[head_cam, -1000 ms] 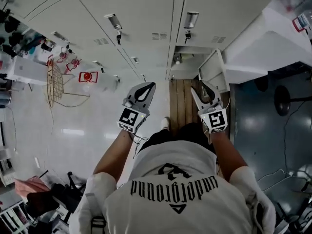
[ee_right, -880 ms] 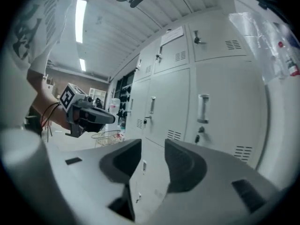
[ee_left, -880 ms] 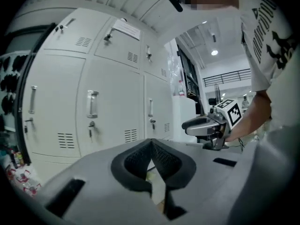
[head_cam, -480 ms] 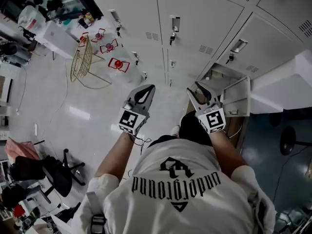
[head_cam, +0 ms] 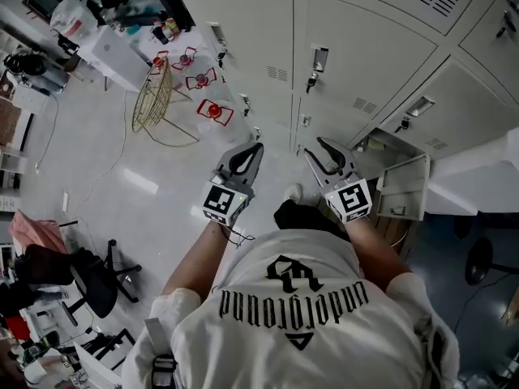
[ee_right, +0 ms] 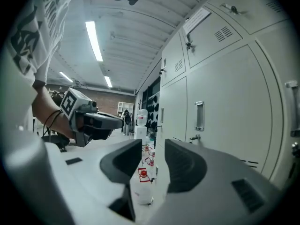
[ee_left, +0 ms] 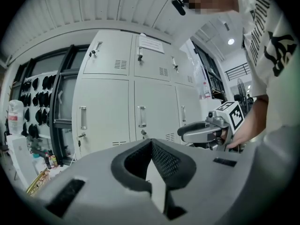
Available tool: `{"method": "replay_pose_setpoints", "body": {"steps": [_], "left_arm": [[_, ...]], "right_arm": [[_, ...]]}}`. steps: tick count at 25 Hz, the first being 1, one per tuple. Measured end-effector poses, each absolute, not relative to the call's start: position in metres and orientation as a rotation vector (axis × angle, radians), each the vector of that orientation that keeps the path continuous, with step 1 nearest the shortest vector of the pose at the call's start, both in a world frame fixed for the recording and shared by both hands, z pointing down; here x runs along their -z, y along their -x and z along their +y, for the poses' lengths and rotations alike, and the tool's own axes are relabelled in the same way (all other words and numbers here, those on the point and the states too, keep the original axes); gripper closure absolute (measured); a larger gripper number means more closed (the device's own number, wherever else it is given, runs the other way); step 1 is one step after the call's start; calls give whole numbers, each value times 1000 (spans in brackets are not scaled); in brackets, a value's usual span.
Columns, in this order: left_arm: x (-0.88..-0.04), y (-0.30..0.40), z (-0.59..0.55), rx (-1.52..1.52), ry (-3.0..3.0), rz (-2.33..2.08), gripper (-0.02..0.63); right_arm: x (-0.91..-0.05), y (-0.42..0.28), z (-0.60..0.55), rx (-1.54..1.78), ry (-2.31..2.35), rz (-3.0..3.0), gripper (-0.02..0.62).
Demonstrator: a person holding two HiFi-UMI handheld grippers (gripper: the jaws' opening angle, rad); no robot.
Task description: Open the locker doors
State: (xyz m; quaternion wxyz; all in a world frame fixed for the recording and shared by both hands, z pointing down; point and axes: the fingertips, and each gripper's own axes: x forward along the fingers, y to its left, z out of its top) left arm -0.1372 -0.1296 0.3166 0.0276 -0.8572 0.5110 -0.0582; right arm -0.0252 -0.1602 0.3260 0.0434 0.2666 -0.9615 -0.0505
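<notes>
A bank of grey lockers [head_cam: 357,47] fills the top of the head view, most doors closed, each with a vertical handle [head_cam: 319,57]. One low door [head_cam: 403,186] at the right stands open. Both grippers are held level in front of the closed doors, touching nothing. My left gripper [head_cam: 256,147] has its jaw tips together and nothing in them; the left gripper view shows it [ee_left: 151,142] facing a handle [ee_left: 141,116]. My right gripper [head_cam: 313,147] stands open and empty, and in its own view [ee_right: 153,146] a handle [ee_right: 199,116] lies to its right.
A wire basket [head_cam: 158,104] and red-and-white items [head_cam: 213,110] lie on the floor left of the lockers. A white appliance [head_cam: 113,55] stands beyond them. An office chair [head_cam: 89,278] is at the lower left. A white bottle [ee_right: 140,191] stands on the floor by the locker base.
Both grippers and the view have swung left along the locker row. The open low locker has slid from centre to the right. Closed doors now lie ahead. Jaws look the same.
</notes>
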Motion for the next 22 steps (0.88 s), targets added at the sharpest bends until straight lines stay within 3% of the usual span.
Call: {"method": "replay_pose_setpoints", "body": {"steps": [22], "left_arm": [[-337,264,-274,151,2584,1741,600]], "right_arm": [[-342,181,-274,94,-429,-2985,448]]}}
